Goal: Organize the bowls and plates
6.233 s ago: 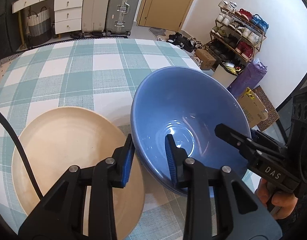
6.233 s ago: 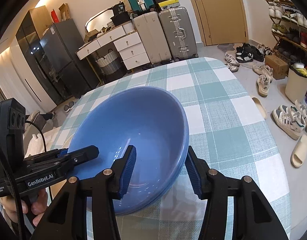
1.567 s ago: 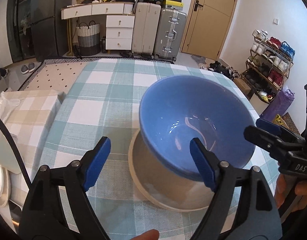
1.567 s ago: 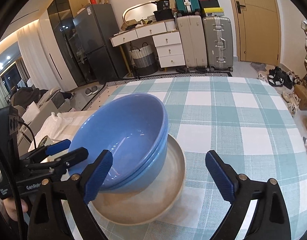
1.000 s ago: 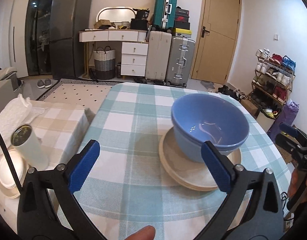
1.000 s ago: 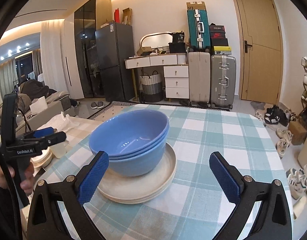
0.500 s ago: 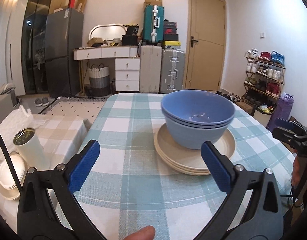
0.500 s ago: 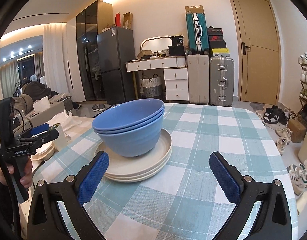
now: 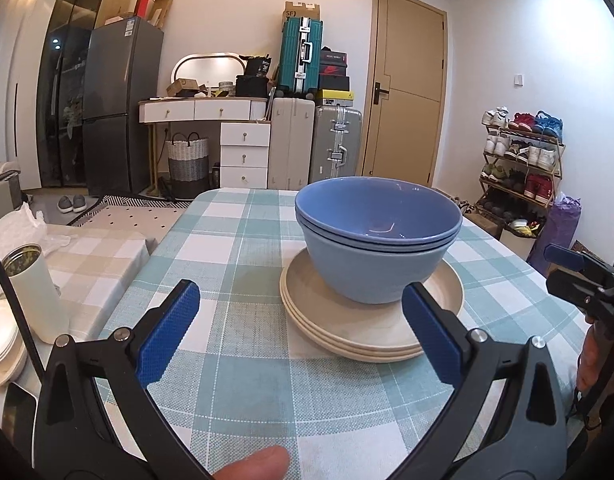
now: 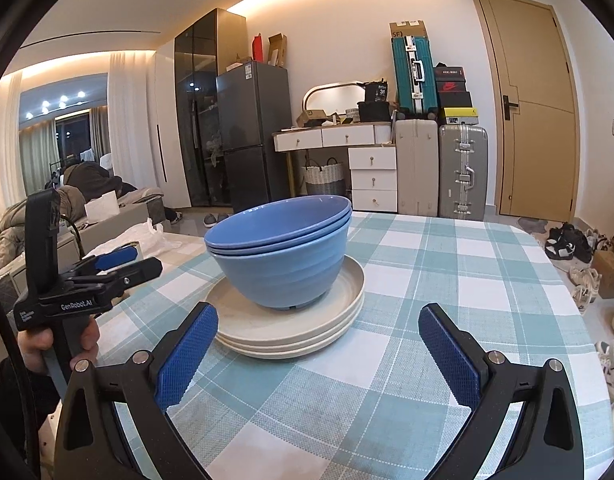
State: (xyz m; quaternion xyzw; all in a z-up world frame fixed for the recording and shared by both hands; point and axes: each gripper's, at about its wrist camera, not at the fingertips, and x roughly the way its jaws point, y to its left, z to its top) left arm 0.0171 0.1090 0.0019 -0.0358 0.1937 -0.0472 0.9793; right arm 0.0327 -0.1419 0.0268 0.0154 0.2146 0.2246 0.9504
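Bowls on plates — all in one pile.

The blue bowls (image 9: 377,240) sit nested inside each other on top of the cream plates (image 9: 371,320), in the middle of the checked table (image 10: 467,280). The left gripper (image 9: 303,332) and the right gripper (image 10: 319,356) are both wide open and hold nothing. The pile is straight ahead of each one, a bit apart — neither looks nearer. It seems the tidying is done, so no grab looks needed.
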